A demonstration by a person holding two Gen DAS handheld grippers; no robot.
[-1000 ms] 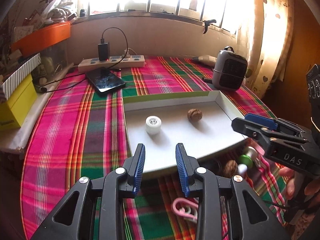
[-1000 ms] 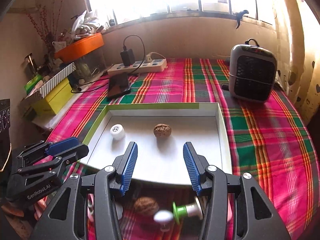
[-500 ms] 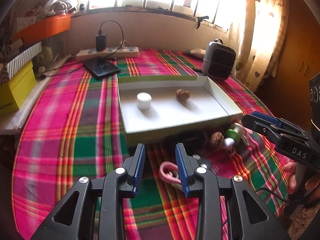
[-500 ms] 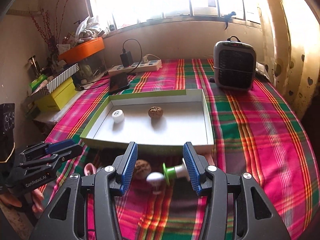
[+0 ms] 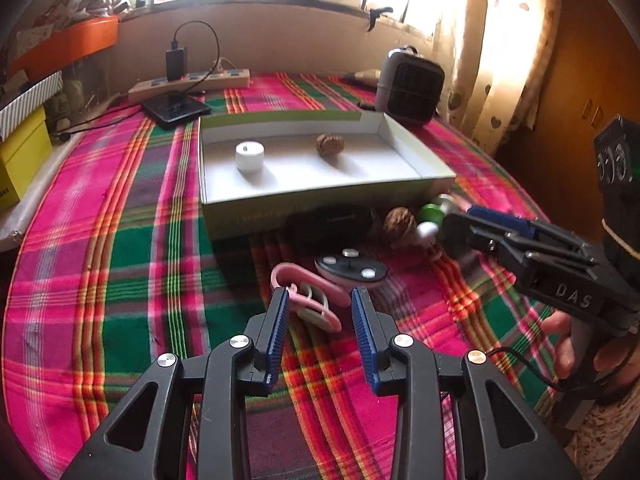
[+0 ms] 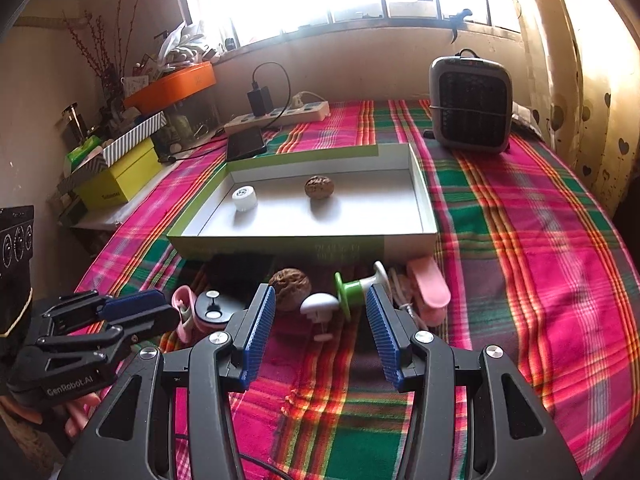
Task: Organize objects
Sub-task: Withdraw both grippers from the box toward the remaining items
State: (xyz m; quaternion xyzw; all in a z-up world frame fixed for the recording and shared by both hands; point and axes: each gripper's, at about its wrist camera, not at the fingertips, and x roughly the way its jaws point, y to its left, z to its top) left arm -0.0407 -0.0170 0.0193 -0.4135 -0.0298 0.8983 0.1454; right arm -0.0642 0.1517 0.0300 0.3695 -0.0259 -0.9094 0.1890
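- Left wrist view: the left tongs (image 5: pixel 320 312) stand partly open and empty over the plaid-covered desk (image 5: pixel 120 248), with a pink clip (image 5: pixel 304 286) just ahead of the tips.
- The clip looks light, hard and smooth; I judge it best pinched across its flat body, not the loop, since it may slide.
- The tray (image 5: pixel 320 196) already holds a white cap (image 5: pixel 249 157) and a walnut (image 5: pixel 330 144). The right tongs (image 5: pixel 492 232) show side-on near the loose pile.
- Right wrist view: the right tongs (image 6: pixel 320 308) are half open, gripping nothing, and a white peg (image 6: pixel 320 308) lies between the tips.
- Beside the peg lie a second walnut (image 6: pixel 290 283) and a green spool (image 6: pixel 358 288), all just in front of the tray.
- The walnut is hard, round and rough-shelled, likely to roll; grip across its widest part. The spool's narrow stem offers the surest hold.
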